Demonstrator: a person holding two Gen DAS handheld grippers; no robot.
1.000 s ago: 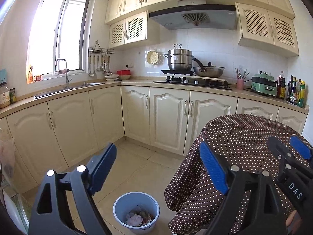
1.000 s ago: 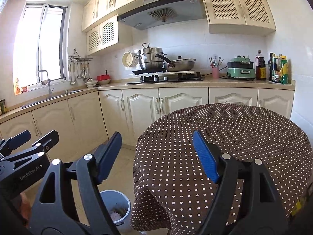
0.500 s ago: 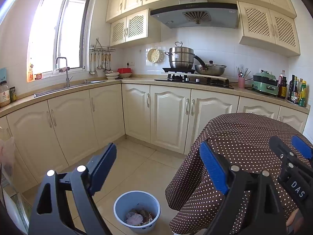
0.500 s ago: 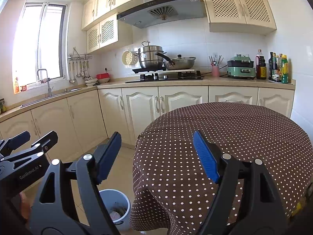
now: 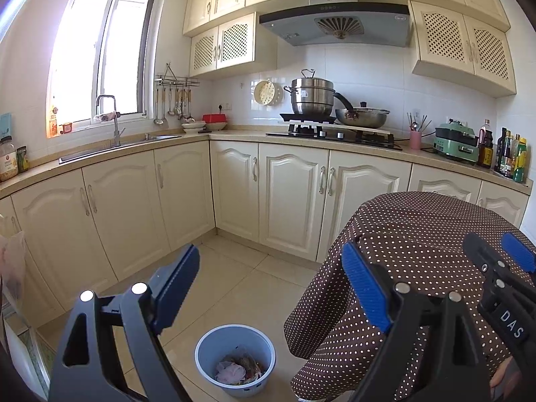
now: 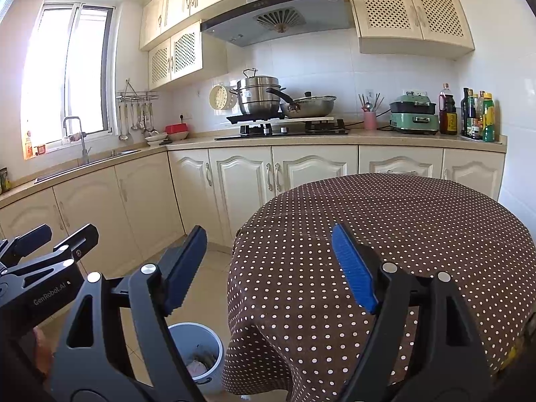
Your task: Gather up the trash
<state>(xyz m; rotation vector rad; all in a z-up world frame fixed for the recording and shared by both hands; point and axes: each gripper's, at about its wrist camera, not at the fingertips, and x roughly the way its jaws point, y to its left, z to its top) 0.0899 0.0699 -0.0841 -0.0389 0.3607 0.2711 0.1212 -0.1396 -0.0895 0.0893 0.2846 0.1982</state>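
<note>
Tongs (image 5: 271, 283) (spread) above bin (image 5: 235, 355), beside table (image 5: 418, 234)

The bin (image 6: 196, 355) is half hidden behind the right gripper's finger (image 6: 150, 318), at seven o'clock; its trash (image 6: 199, 363) is unclear.

Open tiled floor (image 5: 241, 278) fills the middle of the left wrist frame, so there's passing room between the cabinets (image 5: 140, 207) on the left and the polka-dot table (image 5: 418, 234) on the right (its cloth hangs low). Lower centre, the blue bin (image 5: 234, 356) sits just beside that cloth edge.
</note>
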